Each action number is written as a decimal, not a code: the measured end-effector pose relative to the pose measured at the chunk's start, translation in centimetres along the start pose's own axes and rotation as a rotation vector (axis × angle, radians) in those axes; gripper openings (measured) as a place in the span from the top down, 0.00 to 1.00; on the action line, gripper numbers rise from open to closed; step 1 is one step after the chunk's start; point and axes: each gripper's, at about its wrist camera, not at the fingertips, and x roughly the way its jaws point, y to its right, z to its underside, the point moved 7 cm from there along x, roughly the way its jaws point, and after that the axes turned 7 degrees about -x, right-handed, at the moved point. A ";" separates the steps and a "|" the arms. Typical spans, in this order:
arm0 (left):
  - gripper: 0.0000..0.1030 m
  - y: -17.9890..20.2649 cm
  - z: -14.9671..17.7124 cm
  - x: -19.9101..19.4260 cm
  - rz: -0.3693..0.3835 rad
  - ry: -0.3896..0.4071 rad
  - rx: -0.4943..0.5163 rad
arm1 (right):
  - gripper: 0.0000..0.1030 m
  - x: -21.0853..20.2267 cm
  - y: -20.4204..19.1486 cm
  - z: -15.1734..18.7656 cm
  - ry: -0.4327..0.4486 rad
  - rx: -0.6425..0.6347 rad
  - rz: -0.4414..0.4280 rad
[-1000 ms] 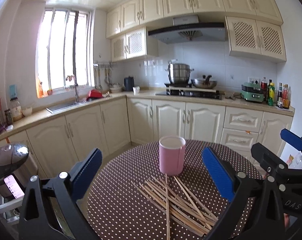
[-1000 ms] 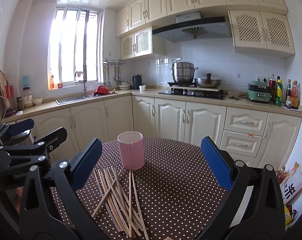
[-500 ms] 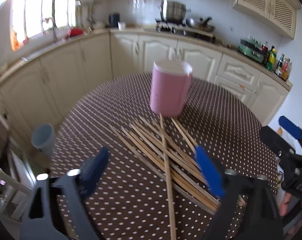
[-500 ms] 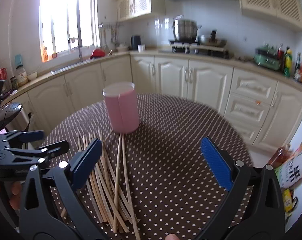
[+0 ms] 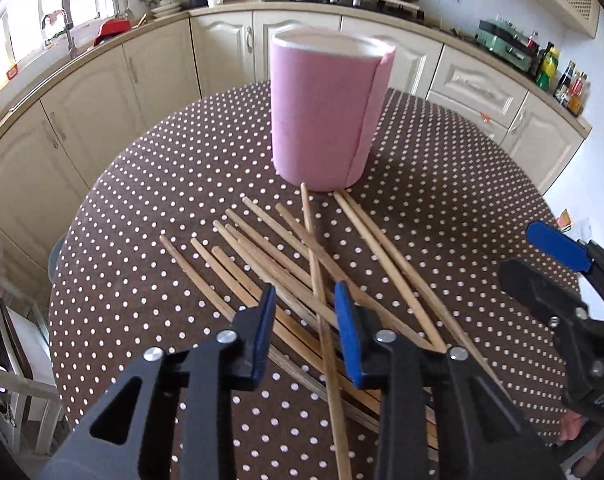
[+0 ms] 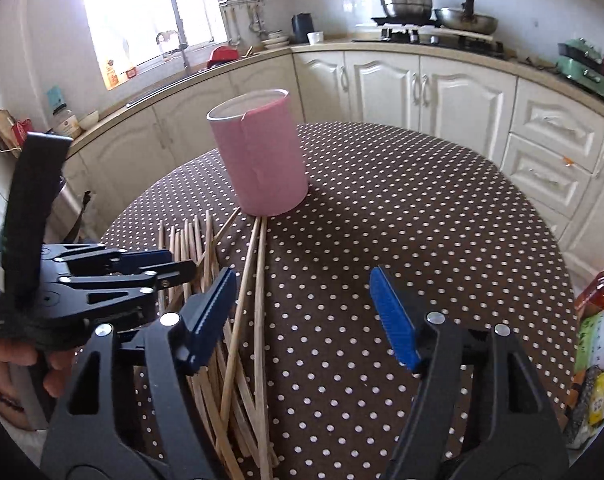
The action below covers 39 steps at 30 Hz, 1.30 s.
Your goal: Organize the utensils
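Observation:
A pink cup [image 5: 325,112] [image 6: 262,160] stands upright on the round table, its rim white. Several wooden chopsticks [image 5: 286,252] [image 6: 258,280] lie loose and crossed on the cloth in front of it. My left gripper [image 5: 303,296] [image 6: 178,264] hangs low over the pile, tilted down, its jaws closing. A few sticks run between its blue pads [image 5: 264,320], and no pad visibly presses on them. My right gripper [image 6: 302,284] [image 5: 557,256] sits to the right of the pile, its jaws closing but still wide. Two sticks pass by its left pad [image 6: 214,304], untouched.
The table [image 6: 421,220] wears a brown cloth with white dots. Cream kitchen cabinets [image 6: 381,88] curve round behind it. Bottles and packets [image 6: 597,340] stand past the table's right edge. A white chair frame [image 5: 10,384] stands at the left. A hand [image 6: 14,360] holds the left gripper.
Both grippers have come down toward the table and tipped forward over the chopsticks. The left jaws have narrowed a lot, the right jaws a little. The cup and sticks have not moved.

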 end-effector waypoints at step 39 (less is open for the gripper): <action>0.91 -5.5 0.3 0.5 0.125 -0.032 -0.176 | 0.33 5.4 -6.8 -1.5 -0.118 -0.164 -0.092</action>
